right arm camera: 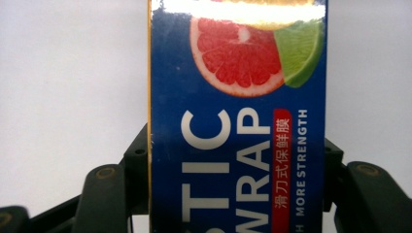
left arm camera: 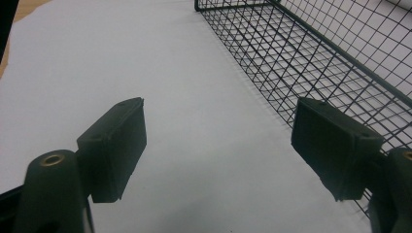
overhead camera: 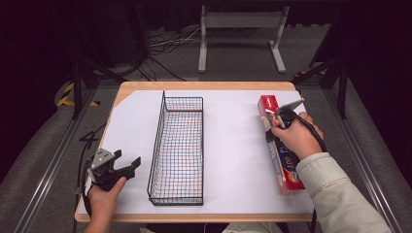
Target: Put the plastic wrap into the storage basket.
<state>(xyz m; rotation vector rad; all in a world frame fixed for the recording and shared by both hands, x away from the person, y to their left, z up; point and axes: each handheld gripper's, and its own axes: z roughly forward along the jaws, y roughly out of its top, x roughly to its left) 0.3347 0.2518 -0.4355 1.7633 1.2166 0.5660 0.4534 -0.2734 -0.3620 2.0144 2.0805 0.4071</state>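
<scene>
On box [right arm camera: 238, 145] | "WRAP", "MORE STRENGTH" | right tool [right arm camera: 238, 170] clamps it

plastic wrap box [right arm camera: 237, 126] cut off top and bottom; right hand [overhead camera: 295, 138] hides its middle.

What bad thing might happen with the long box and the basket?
The right gripper straddles the plastic wrap box near one end, so if lifted, the long box might tip or slip out. The wire basket is narrow, so the box may catch on its rim. The left gripper sits close beside the basket and might bump it.
</scene>
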